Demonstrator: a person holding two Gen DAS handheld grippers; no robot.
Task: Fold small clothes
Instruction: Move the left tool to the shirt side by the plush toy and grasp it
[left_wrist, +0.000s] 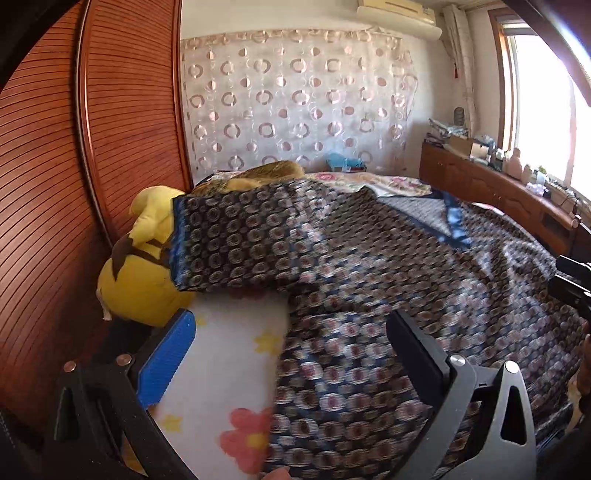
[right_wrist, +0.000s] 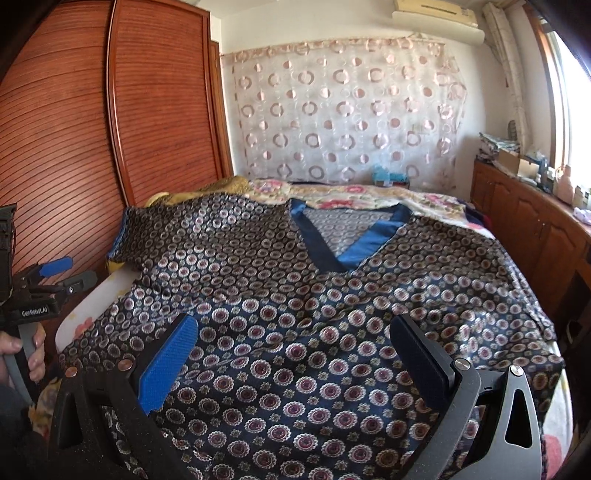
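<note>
A dark navy garment printed with small round flowers lies spread face-up on the bed, its blue V-neck toward the far end. In the left wrist view the same garment looks blurred, and its left sleeve drapes over a plush toy. My left gripper is open over the garment's left edge, with the cloth lying below its fingers. My right gripper is open above the lower middle of the garment, nothing between its fingers. The left gripper also shows at the left edge, held by a hand.
A yellow plush toy sits at the bed's left side against the wooden wardrobe doors. The white floral sheet shows beside the garment. A floral quilt lies at the head. A wooden cabinet with clutter runs along the right.
</note>
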